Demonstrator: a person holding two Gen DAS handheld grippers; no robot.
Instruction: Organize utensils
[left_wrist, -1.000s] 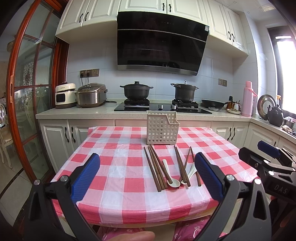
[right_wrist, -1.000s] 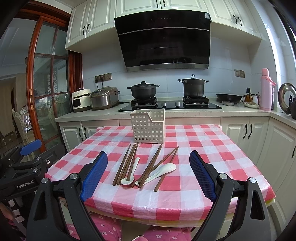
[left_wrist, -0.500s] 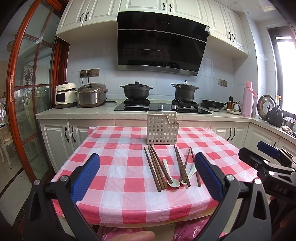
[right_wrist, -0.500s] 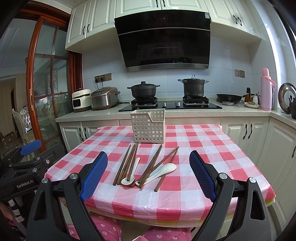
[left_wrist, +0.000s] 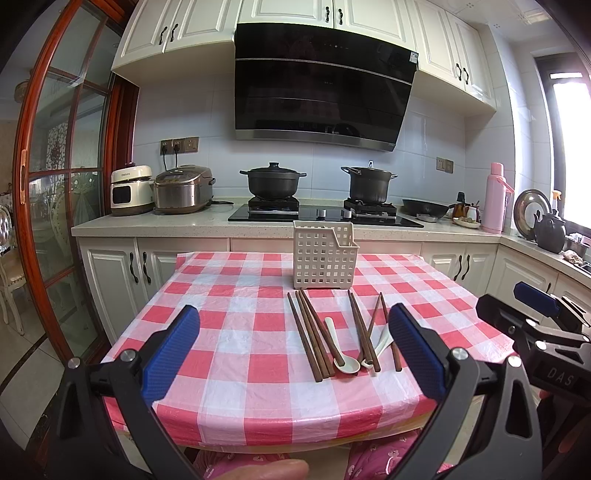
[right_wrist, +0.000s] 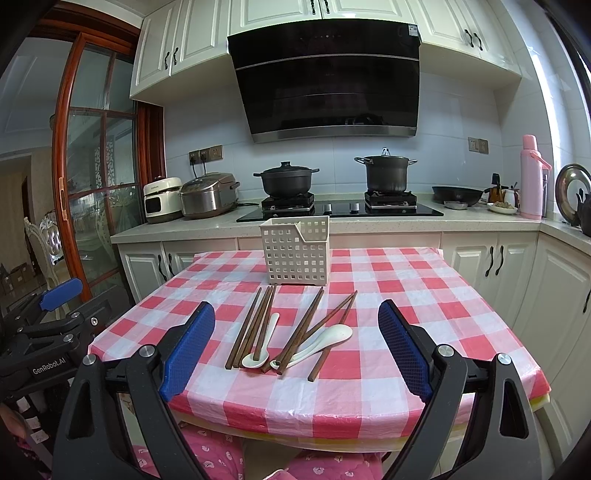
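With the left gripper (left_wrist: 293, 354) and right gripper (right_wrist: 295, 347) both spread wide and empty short of the table's near edge (right_wrist: 332, 417), the wooden chopsticks (right_wrist: 255, 325) and white ceramic spoons (right_wrist: 321, 341) lie loose before the perforated caddy (right_wrist: 295, 251); light, stiff, likely slippery and chippable, best pinched mid-shaft or mid-handle.

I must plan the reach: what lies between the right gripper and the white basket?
In the right wrist view, chopsticks and two white spoons lie between right gripper and basket.
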